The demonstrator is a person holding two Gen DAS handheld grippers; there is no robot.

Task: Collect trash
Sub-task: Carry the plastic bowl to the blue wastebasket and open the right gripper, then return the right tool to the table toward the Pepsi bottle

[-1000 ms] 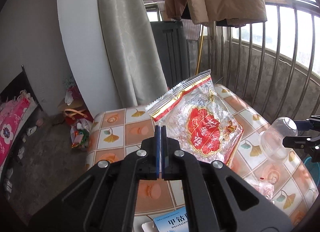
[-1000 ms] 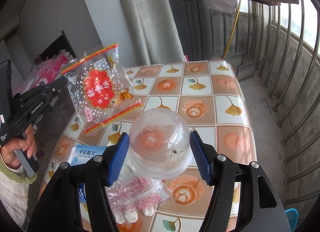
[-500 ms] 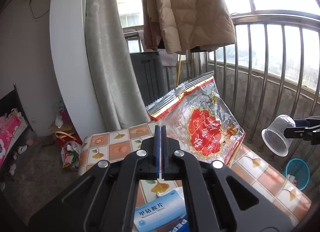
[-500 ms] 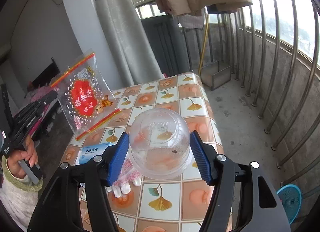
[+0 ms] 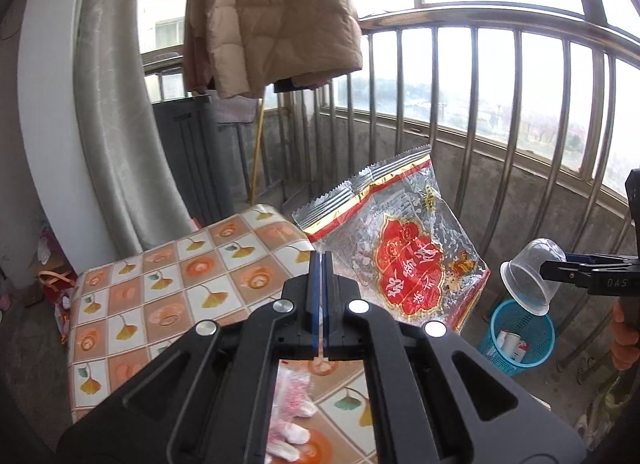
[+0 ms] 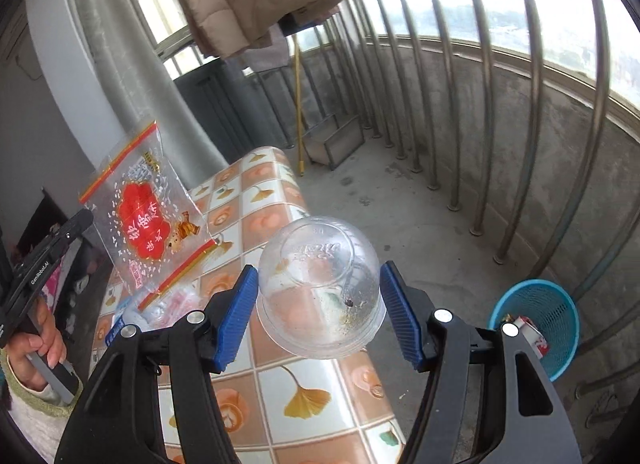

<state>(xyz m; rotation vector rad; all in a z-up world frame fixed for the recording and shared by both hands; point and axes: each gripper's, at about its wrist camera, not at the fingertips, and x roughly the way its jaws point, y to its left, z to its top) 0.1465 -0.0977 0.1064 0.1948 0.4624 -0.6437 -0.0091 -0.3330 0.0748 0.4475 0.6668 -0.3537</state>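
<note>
At frame centre, right gripper (image 6: 320, 304) clamps an upturned clear cup (image 6: 320, 296) and left gripper (image 5: 320, 292) pinches an empty snack bag (image 5: 400, 260), apparently bound for the blue bin (image 6: 556, 324) lower right.

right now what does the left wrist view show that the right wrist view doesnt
Only the left wrist view: the bag's silver crimped top edge and the left hand-held gripper shut on the snack bag. Only the right wrist view: the hand holding that tool, and the clear cup from above. Both: bag, cup, blue basket, tiled table, hanging jacket.
</note>
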